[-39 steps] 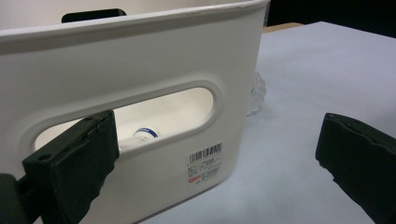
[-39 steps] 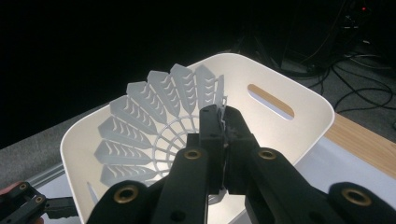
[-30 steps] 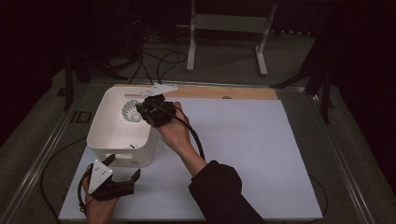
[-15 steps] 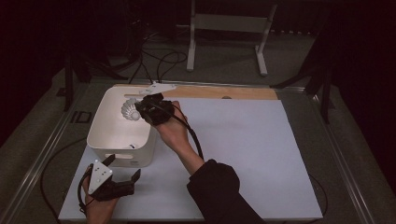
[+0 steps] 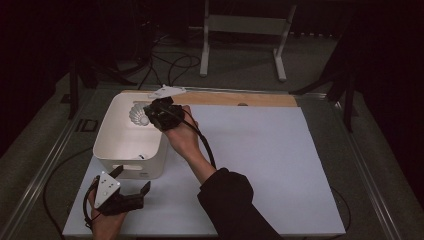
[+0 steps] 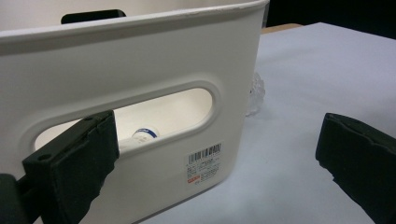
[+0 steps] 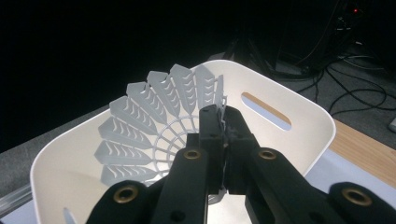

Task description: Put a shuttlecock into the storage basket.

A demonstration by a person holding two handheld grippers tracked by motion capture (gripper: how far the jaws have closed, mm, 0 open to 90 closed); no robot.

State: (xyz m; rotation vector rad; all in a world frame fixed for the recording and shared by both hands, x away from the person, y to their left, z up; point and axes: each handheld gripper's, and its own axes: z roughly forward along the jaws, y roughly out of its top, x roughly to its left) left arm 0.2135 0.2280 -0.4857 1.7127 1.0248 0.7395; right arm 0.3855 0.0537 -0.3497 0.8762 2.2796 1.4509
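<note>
Overhead looks down; tool cameras close — sharing bin (image 5: 131, 150).

Glossy plastic bin (image 5: 131, 150); plastic shuttlecock (image 7: 154, 121).

The scene holds 1 white bin (image 5: 131, 150), with 2 slot handles seen in the left gripper view, and 1 barcode label (image 6: 204, 162) on its near wall. There is 1 white shuttlecock (image 7: 154, 121), pinched in the right gripper. Through the near slot shows 1 small item with a blue mark (image 6: 144, 134), too hidden to identify. There are 2 grippers: left (image 5: 131, 181) and right (image 5: 146, 116). Beneath lies 1 pale mat (image 5: 260, 165), and 1 clear crinkled object (image 6: 255, 95) sits beside the bin.
</note>
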